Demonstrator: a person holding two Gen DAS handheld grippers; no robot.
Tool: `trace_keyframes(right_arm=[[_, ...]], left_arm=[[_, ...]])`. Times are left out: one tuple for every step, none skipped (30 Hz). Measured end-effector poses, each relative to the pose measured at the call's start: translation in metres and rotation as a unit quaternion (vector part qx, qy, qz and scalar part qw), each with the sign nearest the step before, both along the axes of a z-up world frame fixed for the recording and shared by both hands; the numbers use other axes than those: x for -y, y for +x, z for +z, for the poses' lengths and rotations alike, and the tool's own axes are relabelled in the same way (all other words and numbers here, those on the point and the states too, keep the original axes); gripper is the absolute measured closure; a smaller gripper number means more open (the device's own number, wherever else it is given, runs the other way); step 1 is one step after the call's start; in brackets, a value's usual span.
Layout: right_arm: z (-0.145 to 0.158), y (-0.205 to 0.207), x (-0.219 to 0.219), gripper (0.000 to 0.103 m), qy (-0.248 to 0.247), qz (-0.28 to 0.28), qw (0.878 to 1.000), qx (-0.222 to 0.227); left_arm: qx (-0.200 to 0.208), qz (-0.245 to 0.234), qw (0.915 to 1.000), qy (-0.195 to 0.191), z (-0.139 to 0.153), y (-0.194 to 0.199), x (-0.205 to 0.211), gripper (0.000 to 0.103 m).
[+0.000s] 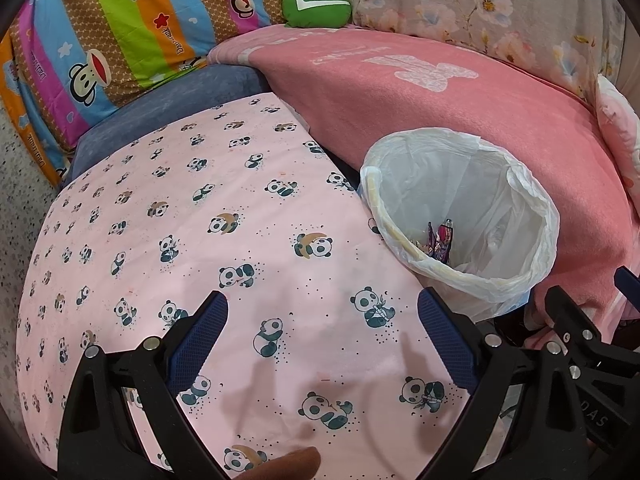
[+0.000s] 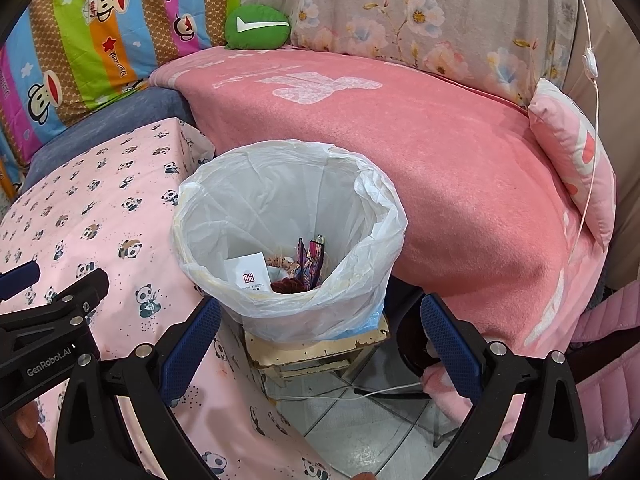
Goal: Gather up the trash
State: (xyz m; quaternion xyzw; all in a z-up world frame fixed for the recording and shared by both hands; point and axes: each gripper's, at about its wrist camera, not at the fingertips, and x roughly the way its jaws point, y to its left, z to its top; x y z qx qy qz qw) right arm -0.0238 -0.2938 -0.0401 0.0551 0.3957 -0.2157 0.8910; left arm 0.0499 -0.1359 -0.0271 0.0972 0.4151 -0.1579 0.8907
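Panda-cloth surface (image 1: 248, 240) beside a lined bin (image 2: 288, 236)
Both grippers (image 1: 322, 312) (image 2: 320, 320) hover with jaws open, empty; wrappers (image 2: 308, 260) lie in the bin, its base hidden.

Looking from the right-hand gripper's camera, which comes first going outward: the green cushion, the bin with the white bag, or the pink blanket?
From the right gripper, which is open and empty:
1. Bin with the white bag, straight ahead, just beyond the fingertips.
2. Pink blanket, behind the bin and spreading to the right.
3. Green cushion, farthest, at the back left, past the blanket's far edge.
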Motion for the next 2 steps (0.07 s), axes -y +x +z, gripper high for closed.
trace_keyframes(right_arm=[[0.0007, -0.0002, 0.0, 0.007, 0.0, -0.001, 1.0, 0.0], [0.001, -0.0006, 0.0001, 0.007, 0.0, -0.001, 1.0, 0.001]], left_arm=[[0.001, -0.001, 1.0, 0.0, 0.0001, -0.0002, 0.0003, 0.012], [0.001, -0.003, 1.0, -0.001, 0.0004, -0.0005, 0.0003, 0.012]])
